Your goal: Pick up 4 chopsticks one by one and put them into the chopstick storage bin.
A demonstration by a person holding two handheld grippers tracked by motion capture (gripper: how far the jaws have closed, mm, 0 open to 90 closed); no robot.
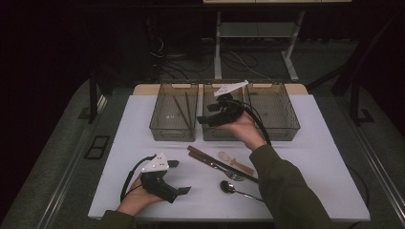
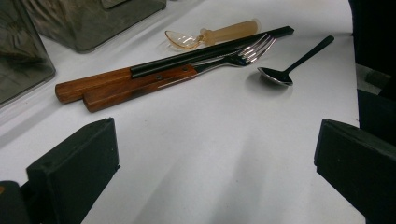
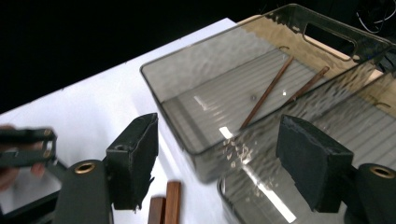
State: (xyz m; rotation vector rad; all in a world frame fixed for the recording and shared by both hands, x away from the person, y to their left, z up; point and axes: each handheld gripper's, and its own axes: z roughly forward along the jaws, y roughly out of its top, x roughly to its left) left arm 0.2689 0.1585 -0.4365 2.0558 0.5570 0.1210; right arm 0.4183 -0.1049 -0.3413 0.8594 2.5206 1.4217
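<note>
The right gripper (image 1: 206, 119) hung over the bins, jaws spread and empty. Ahead of the left gripper's (image 1: 181, 177) spread jaws lay 2 wood-handled pieces (image 2: 121, 84) on the table (image 2: 224, 154): stiff, light, best pinched mid-handle.

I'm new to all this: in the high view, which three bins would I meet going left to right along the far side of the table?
Left bin holding chopsticks → middle bin, with the right gripper over it → right bin.

A white table (image 1: 315, 157) carries three clear bins (image 1: 174, 114) in a row along its far edge; nearer the front edge lie wood-handled chopsticks (image 2: 93, 84), a fork (image 2: 243, 53), an amber plastic spoon (image 2: 210, 35) and a black spoon (image 2: 289, 67).
</note>
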